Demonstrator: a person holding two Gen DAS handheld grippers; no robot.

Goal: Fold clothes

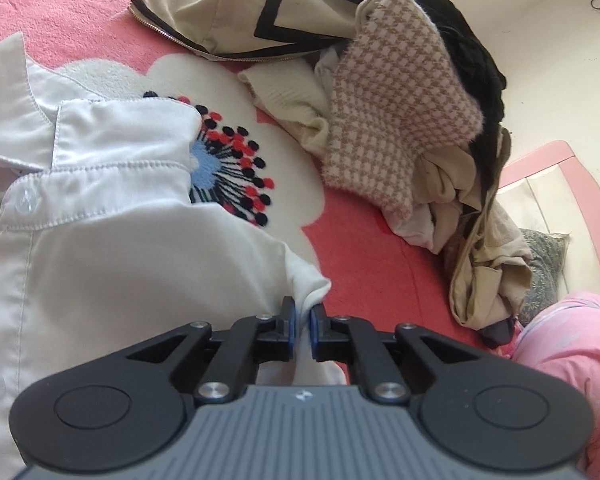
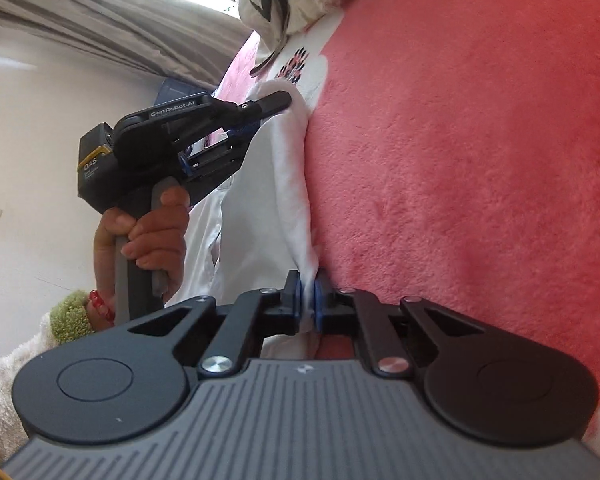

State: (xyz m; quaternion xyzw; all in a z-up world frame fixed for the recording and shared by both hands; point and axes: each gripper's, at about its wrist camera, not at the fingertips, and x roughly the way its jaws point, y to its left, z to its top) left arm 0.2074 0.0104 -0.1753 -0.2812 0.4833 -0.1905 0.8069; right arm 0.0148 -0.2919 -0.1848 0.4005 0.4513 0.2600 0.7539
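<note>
White shirt [image 1: 120,240] pinched in both tools

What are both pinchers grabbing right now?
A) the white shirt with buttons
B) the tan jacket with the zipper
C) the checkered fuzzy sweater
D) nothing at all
A: the left gripper and the right gripper are each shut on a fold of the white shirt, while the checkered sweater and the tan jacket lie untouched in the pile.

You have two grippers, the left gripper [image 1: 303,316] and the right gripper [image 2: 307,296], one white shirt [image 1: 112,240], one heap of unfolded clothes [image 1: 400,120] and one pink floral blanket [image 1: 360,264].
</note>
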